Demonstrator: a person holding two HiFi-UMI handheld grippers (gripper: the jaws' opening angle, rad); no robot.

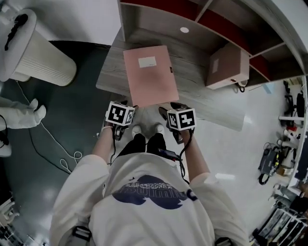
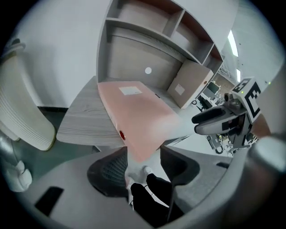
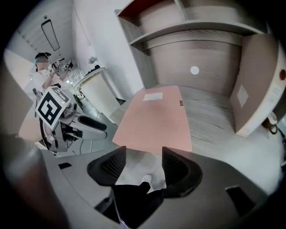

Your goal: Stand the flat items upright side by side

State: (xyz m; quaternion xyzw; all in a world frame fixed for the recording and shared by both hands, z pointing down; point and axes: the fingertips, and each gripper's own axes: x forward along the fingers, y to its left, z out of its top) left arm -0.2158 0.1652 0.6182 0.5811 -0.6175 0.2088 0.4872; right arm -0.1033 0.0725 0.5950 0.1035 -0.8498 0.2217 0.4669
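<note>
A pink flat file box [image 1: 149, 77] lies face up on the grey wooden desk [image 1: 113, 72], its near end hanging over the desk's front edge. It has a white label [image 1: 147, 61] on top. A second pinkish box [image 1: 226, 67] stands upright against the shelf at the right. My left gripper [image 1: 126, 103] is at the flat box's near left corner, my right gripper [image 1: 169, 108] at its near right corner. In the left gripper view the jaws [image 2: 143, 154] are open just below the box's corner [image 2: 134, 112]. The right gripper [image 3: 144, 154] is open below the near edge [image 3: 156, 116].
A shelf unit with red-backed compartments [image 1: 192, 14] stands at the desk's back. A white ribbed bin [image 1: 36, 50] sits left of the desk, with a cable [image 1: 53, 144] on the dark floor. Equipment clutter [image 1: 288, 144] lines the right side. Another person [image 3: 42, 67] stands far left.
</note>
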